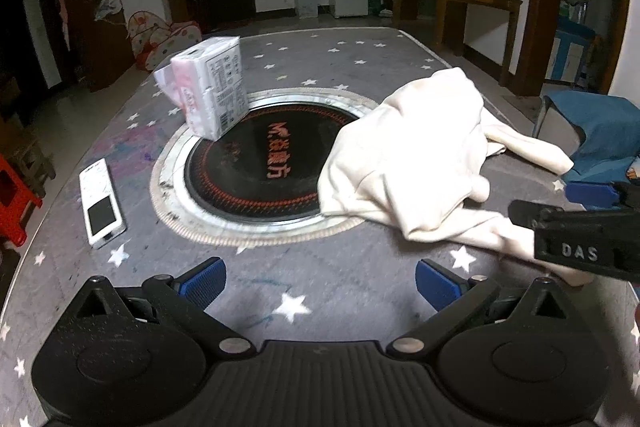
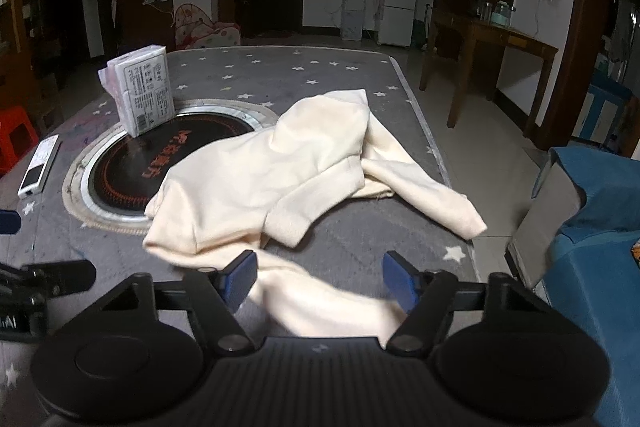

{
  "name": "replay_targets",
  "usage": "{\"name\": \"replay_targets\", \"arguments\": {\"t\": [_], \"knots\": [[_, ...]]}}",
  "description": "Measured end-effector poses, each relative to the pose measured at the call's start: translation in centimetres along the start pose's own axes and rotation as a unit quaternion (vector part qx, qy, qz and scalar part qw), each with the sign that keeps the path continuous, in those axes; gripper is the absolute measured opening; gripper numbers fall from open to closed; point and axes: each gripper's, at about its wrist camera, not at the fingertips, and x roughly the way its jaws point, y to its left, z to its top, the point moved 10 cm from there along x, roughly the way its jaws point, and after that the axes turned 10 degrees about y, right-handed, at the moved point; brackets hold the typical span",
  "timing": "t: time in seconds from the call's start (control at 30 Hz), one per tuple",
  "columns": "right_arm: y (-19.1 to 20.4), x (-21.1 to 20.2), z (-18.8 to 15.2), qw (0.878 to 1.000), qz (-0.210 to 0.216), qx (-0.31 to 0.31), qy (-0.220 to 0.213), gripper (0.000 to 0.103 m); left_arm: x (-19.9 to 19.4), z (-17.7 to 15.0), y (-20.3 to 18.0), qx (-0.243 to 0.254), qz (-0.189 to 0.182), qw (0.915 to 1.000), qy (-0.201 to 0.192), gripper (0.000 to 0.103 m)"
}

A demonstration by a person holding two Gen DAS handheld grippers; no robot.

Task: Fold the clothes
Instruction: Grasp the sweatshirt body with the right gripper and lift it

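between right hand-held gripper pads: sleeve

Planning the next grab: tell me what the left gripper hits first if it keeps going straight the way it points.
Most likely the bare star-patterned table cover: the left gripper points down at it, jaws open, nothing between them. The cream garment lies off to its right, out of that line.

A cream garment is lying crumpled on the star-patterned table, overlapping the round cooktop at its centre. The right gripper is hovering at the near edge, pads apart, with a sleeve trailing between them. A tissue pack is standing beyond the cooktop, a remote lying towards the left edge.
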Motion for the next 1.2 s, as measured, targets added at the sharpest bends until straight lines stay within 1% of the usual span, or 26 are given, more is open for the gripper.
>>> {"name": "replay_targets", "arguments": {"t": [0.13,0.2,0.27,0.3,0.4,0.47,0.57,0.67,0.7,0.73,0.77,0.8,0.87,0.93,1.07,1.2], "knots": [[-0.4,1.1,1.9,1.0,0.002,-0.001,-0.002,0.063,0.6,1.0,-0.9,0.015,-0.004,0.9999,-0.005,0.098],[-0.8,1.8,3.1,1.0,0.004,0.0,-0.004,0.057,1.0,1.4,-1.2,0.019,-0.01,0.9998,-0.003,0.096],[-1.2,2.7,4.4,1.0,0.007,0.003,-0.004,0.055,1.5,1.6,-1.4,0.022,-0.017,0.9996,0.001,0.091],[-1.3,3.3,5.0,1.0,0.008,0.004,-0.003,0.052,1.8,1.8,-1.5,0.023,-0.021,0.9995,0.003,0.09],[-1.8,5.0,6.5,1.0,0.008,0.008,0.002,0.048,2.7,2.0,-1.8,0.026,-0.029,0.9992,0.01,0.083],[-2.2,6.3,7.5,1.0,0.006,0.011,0.002,0.043,3.3,2.1,-2.1,0.028,-0.039,0.9988,0.014,0.077],[-2.7,7.9,8.7,1.0,0.003,0.017,0.003,0.042,4.0,2.2,-2.6,0.031,-0.057,0.9977,0.02,0.069],[-3.3,9.6,9.7,1.0,0.005,0.028,0.007,0.038,4.7,2.2,-3.0,0.03,-0.073,0.9964,0.03,0.061],[-3.3,10.3,10.0,0.999,0.01,0.032,0.012,0.032,4.8,2.2,-3.0,0.03,-0.076,0.9962,0.032,0.06],[-3.3,10.7,10.0,0.999,0.016,0.035,0.017,0.028,5.0,2.2,-3.1,0.029,-0.078,0.996,0.033,0.058],[-3.3,11.1,10.0,0.999,0.021,0.038,0.022,0.021,5.2,2.2,-3.1,0.029,-0.081,0.9956,0.036,0.054],[-3.3,11.2,10.0,0.999,0.021,0.037,0.022,0.019,5.4,2.1,-3.1,0.028,-0.085,0.9952,0.039,0.051],[-3.2,11.1,9.8,0.999,0.022,0.033,0.021,0.013,5.4,2.0,-3.2,0.024,-0.1,0.9938,0.042,0.042],[-3.1,10.8,9.7,0.999,0.021,0.029,0.016,0.011,5.5,1.9,-3.3,0.02,-0.114,0.9922,0.045,0.042],[-3.1,9.4,9.9,1.0,0.021,0.022,0.003,0.009,4.7,1.9,-3.8,0.018,-0.134,0.9904,0.028,0.045],[-2.9,7.8,10.2,1.0,0.023,0.006,-0.006,0.009,5.2,2.0,-4.7,0.028,-0.122,0.9915,0.035,0.046]]}}
